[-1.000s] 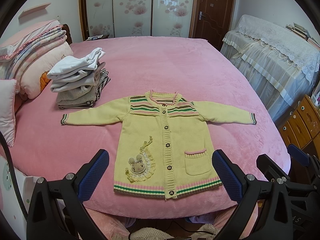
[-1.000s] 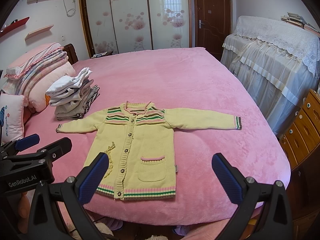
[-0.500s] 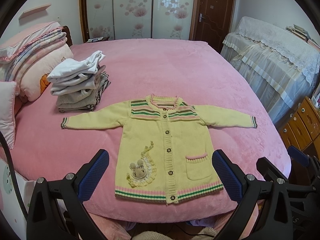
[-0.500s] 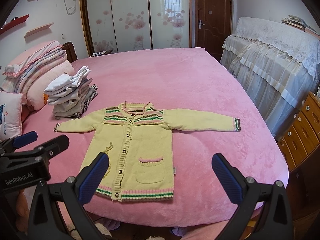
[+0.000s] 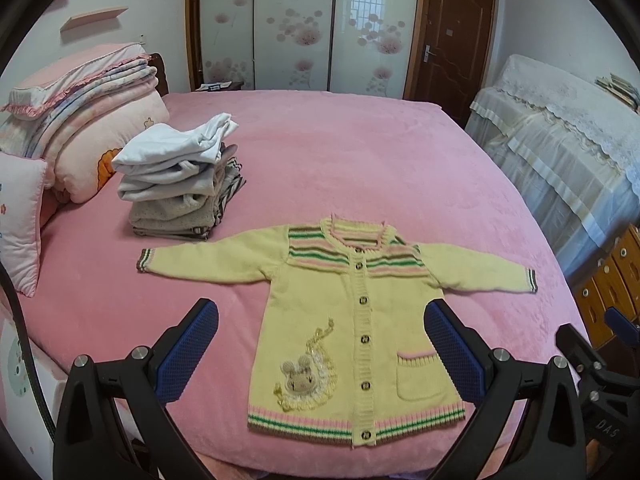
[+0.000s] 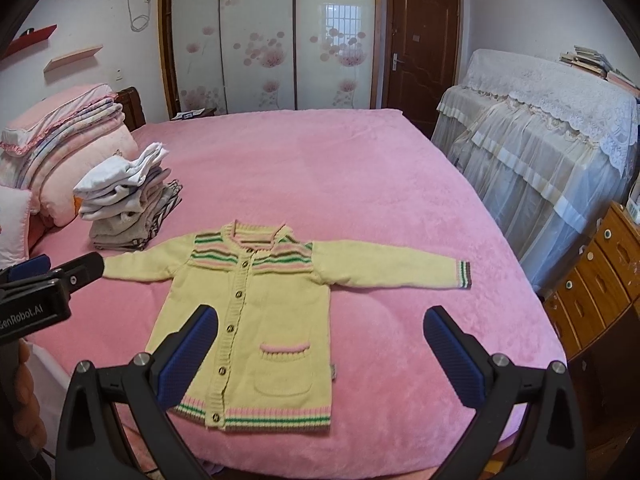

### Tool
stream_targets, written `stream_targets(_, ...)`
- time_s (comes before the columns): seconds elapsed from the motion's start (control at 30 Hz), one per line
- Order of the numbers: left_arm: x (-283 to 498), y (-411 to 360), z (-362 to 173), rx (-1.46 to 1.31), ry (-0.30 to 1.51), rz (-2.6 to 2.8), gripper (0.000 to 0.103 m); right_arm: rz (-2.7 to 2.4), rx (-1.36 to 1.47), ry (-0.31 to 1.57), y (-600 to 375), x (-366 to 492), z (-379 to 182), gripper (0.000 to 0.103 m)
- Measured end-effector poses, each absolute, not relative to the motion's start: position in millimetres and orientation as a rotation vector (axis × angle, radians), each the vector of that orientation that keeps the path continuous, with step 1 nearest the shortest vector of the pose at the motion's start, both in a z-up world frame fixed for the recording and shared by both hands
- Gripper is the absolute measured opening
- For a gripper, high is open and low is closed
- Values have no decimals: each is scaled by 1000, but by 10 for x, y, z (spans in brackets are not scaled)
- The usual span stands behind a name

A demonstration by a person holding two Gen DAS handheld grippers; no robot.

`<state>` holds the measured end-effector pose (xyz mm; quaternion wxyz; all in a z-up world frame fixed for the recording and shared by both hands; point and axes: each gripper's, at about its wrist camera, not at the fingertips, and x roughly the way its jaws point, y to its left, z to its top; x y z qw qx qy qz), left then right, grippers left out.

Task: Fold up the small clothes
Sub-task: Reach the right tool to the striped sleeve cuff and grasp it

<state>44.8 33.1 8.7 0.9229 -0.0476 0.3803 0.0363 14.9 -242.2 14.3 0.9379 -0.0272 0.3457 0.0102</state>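
A small yellow knitted cardigan [image 5: 352, 320] [image 6: 264, 312] lies flat and buttoned on the pink bed, both sleeves spread out, hem toward me. It has pink and green stripes, a bunny patch and a pocket. My left gripper [image 5: 322, 350] hovers open above the hem end, holding nothing. My right gripper [image 6: 320, 352] is also open and empty, above the cardigan's right side. The left gripper's body [image 6: 44, 292] shows at the left edge of the right wrist view, over the left cuff. The right gripper's body [image 5: 600, 368] appears at the right edge of the left wrist view.
A stack of folded clothes [image 5: 180, 184] [image 6: 124, 204] sits left of the cardigan. Folded quilts and pillows [image 5: 80, 120] lie beyond it. A lace-covered cabinet [image 6: 540, 140] and wooden drawers [image 6: 600, 272] stand to the right of the pink bed [image 5: 340, 152].
Both grippers have drawn back and risen slightly, so the cardigan sits lower and a little smaller in view. Both stay open. The cardigan has not moved.
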Motion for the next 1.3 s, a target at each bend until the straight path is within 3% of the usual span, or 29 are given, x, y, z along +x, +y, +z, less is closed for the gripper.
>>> stream_targets(0.3, 803, 76, 215, 1, 620, 96, 102, -88, 2, 644, -2921, 496, 325, 103)
stream_targets(0.5, 1192, -252, 132, 16, 626, 28, 102, -183, -27, 678, -3285, 764, 245, 103)
stream_targets(0.9, 2061, -947, -501, -10, 734, -60, 102, -299, 7, 690, -4115, 1148, -103, 94)
stream_targets(1.3, 2544, -1570, -1556, 56, 897, -90, 102, -274, 123, 821, -4614, 1466, -983, 85)
